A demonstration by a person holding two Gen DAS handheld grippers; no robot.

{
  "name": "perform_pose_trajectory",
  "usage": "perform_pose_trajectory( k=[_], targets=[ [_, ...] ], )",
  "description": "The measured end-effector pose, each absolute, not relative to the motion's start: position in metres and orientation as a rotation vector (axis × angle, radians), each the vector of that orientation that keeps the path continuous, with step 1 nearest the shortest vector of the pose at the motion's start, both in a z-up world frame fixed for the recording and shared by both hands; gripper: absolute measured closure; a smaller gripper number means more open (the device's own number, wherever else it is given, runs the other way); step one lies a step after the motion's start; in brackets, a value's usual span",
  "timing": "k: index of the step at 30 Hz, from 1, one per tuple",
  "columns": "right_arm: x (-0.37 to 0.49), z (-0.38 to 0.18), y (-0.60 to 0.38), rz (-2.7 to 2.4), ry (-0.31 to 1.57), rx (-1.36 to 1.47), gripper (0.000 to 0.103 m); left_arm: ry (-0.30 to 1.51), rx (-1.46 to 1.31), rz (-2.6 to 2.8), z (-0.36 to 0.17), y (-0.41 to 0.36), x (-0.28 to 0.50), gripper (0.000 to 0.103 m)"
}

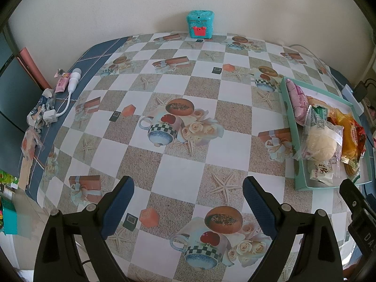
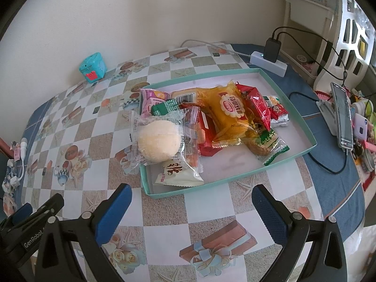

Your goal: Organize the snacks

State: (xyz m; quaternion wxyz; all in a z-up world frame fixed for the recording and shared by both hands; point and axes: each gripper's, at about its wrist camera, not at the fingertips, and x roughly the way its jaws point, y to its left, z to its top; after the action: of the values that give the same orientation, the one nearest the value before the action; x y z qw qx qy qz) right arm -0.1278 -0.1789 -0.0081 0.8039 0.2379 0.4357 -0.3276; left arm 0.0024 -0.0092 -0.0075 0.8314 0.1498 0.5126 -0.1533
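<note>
Both grippers' jaws wide apart, seemingly empty.

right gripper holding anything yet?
No: in the right wrist view the right gripper stands open over bare tablecloth, short of the teal tray of snacks, with nothing between its blue pads.

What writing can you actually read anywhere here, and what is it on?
"GenRobot": on the black left gripper at the lower left of the right wrist view.
"DA": on the black right gripper, cut off at the edge of the left wrist view.
Large Chinese characters on the yellow bread pack: too blurred to quote.
A brush-style character on the white pack: cannot read it.
Barcode digits on the wafer pack: too small.
</note>
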Motion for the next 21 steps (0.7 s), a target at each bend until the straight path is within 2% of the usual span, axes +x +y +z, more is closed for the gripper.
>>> perform_pose_trajectory(
  k=[21],
  targets=[
    [-0.1261,-0.0082,-0.1779,-0.698,0.937,0.503,0.000,1.090,0.315,-0.324,-0.0088,-0.0088,0.0028,0.009]
  ],
)
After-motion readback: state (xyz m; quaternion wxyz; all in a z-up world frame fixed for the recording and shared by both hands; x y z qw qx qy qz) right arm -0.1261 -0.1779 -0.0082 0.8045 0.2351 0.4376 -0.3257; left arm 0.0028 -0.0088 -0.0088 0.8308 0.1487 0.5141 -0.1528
